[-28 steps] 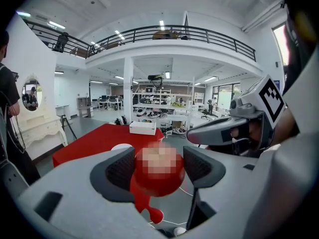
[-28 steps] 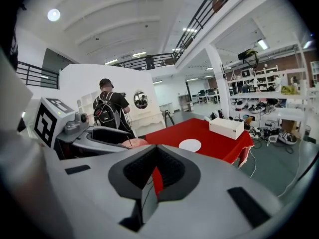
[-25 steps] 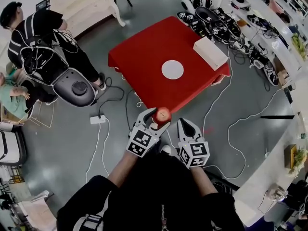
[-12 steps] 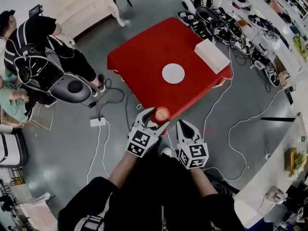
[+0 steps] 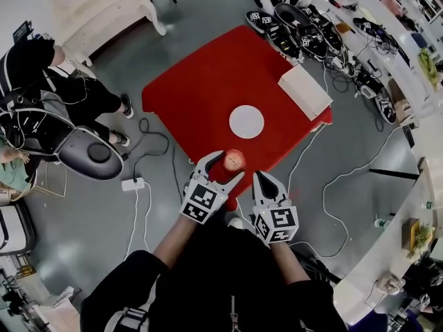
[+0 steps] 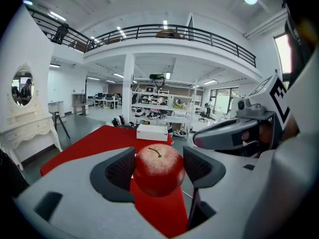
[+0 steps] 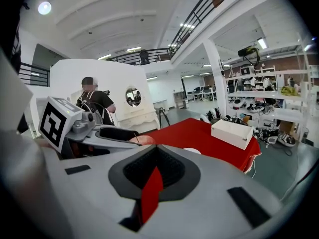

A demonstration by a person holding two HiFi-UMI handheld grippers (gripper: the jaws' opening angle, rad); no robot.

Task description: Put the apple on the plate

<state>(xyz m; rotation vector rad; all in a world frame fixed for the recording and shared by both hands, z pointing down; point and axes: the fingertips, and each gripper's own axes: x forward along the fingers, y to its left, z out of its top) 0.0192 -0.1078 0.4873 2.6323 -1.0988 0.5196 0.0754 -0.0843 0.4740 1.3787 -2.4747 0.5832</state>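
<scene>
**Apple clamped short of the plate: roll-off is the main risk**

The left gripper (image 5: 228,166) has its jaws clamped on the apple (image 6: 158,169). The dark pads press on its two sides and the stem points up. In the left gripper view the fruit sits towards the outer end of the jaws rather than deep in the throat, and most of its rounded body bulges out below the pads. The right gripper (image 5: 264,180) hangs at about 4 o'clock from the apple, with its jaws together and nothing between them.

In the head view the apple is held in the air over the near corner of the red table (image 5: 201,95). The white plate (image 5: 246,122) lies at roughly 12 to 1 o'clock from it, well apart, and a white box (image 5: 304,90) sits at 2 o'clock from the plate. The task is not finished, since the carry to the plate and the release are not yet done.

The likely failures:

- **Slipping in the grip:** The skin is smooth and the contact is made by two small patches on a round body. A quick swing or a loosened squeeze could let the apple turn or drop before it reaches the plate.
- **Rolling away:** The plate looks flat and small. If the jaws open while the apple is high or off-centre, it could roll over the rim, across the cloth and off the table edge.
- **Pushing the plate:** Coming in too low could make the jaws nudge the plate along the cloth.
- **Footing:** Cables (image 5: 325,185) trail over the floor at 3 to 5 o'clock from the table, and a step closer could catch one.
</scene>
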